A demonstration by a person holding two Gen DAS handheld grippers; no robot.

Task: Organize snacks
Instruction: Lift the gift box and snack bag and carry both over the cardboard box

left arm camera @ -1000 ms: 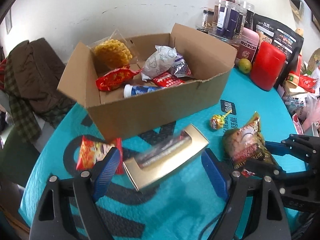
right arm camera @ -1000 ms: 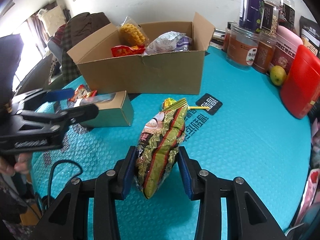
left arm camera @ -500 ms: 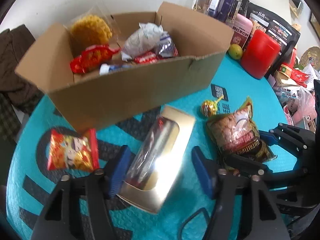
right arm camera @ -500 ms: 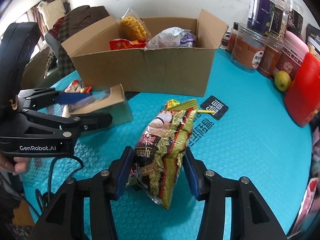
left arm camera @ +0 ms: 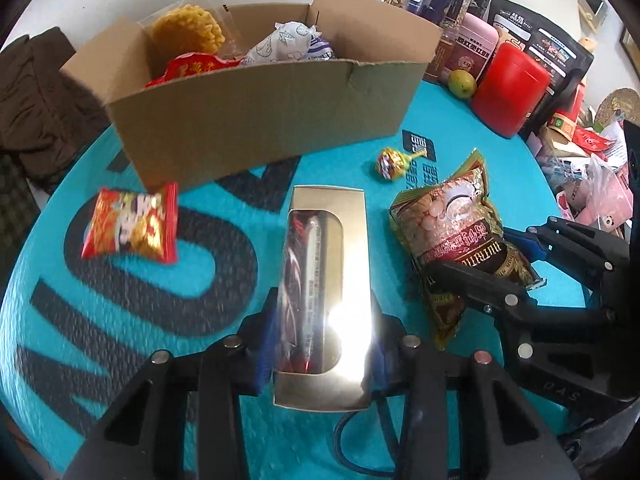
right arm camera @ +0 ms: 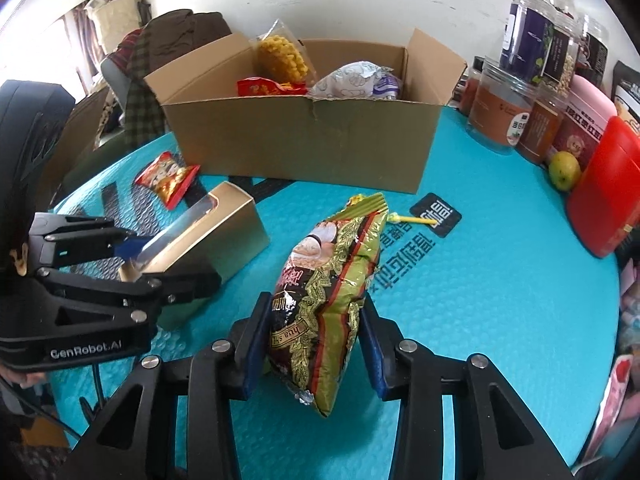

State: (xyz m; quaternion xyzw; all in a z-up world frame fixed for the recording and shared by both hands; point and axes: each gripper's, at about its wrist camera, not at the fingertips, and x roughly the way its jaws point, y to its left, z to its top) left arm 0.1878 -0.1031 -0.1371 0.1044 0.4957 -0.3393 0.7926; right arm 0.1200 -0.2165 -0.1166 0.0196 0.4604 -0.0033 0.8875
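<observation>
A teal mat covers the table (right arm camera: pixel 500 280), jars lined along the white wall. The left hand-held gripper (left arm camera: pixel 322 344) is clenched on a gold box (left arm camera: pixel 328 264), which seems to rest on the mat before the cardboard box (left arm camera: pixel 256 112). The right hand-held gripper (right arm camera: pixel 312 344) is clenched on a green snack bag (right arm camera: pixel 332 280) standing on edge. To my eye, each should lift well clear of the front wall before letting go, landing beside the packets already inside.
</observation>
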